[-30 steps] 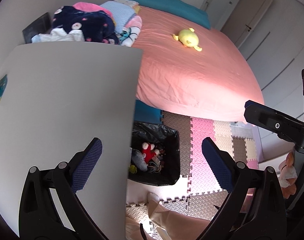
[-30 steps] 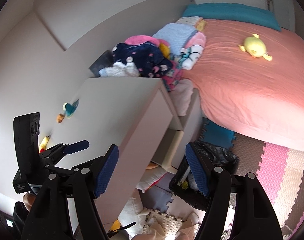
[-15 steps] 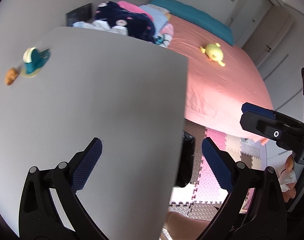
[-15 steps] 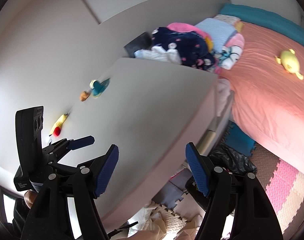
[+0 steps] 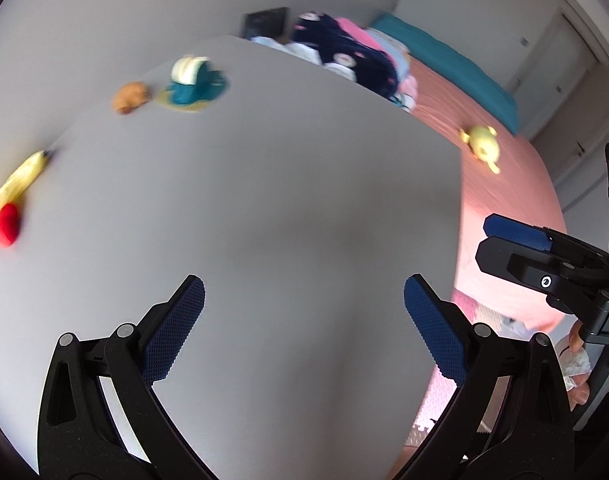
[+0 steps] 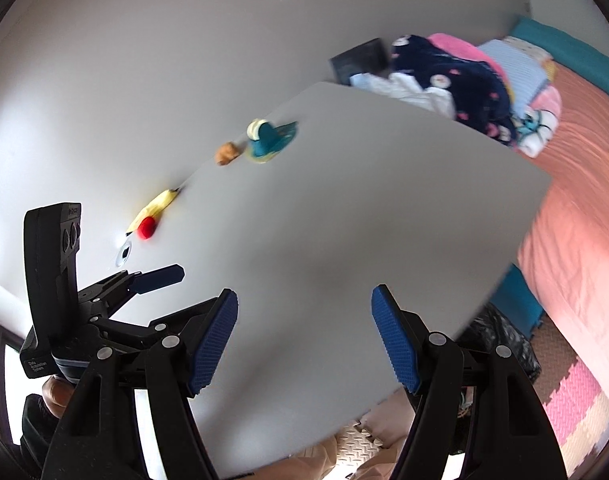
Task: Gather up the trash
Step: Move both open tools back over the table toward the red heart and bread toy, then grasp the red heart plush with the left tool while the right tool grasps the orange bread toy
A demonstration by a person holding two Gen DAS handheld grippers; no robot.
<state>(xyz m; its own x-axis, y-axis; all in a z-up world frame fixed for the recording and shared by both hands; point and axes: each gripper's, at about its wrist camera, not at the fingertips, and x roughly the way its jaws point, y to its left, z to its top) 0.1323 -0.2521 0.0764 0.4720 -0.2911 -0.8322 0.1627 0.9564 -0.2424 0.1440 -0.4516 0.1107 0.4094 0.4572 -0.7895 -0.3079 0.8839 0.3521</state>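
Observation:
On the grey table [image 5: 284, 208] [image 6: 364, 208], along the wall side, lie a banana peel [image 5: 18, 184] [image 6: 156, 206], a small red piece [image 5: 6, 224] [image 6: 147, 227], a brown lump [image 5: 129, 97] [image 6: 226, 153] and a teal and white wrapper [image 5: 194, 84] [image 6: 269, 138]. My left gripper [image 5: 304, 328] is open and empty above the table's near part. My right gripper [image 6: 304, 344] is open and empty over the table's near edge. Each gripper shows in the other's view, the right one [image 5: 516, 236] and the left one [image 6: 160, 276].
A bin lined with a black bag [image 6: 504, 344] stands on the foam mat floor [image 6: 572, 400] beside the table. A pink bed [image 5: 504, 200] carries a yellow plush toy [image 5: 482, 144]. Piled clothes [image 6: 444, 68] lie at the table's far end.
Both views have swung left from the bin and bed onto the table top. The trash along the wall has come into view. Both grippers stay open.

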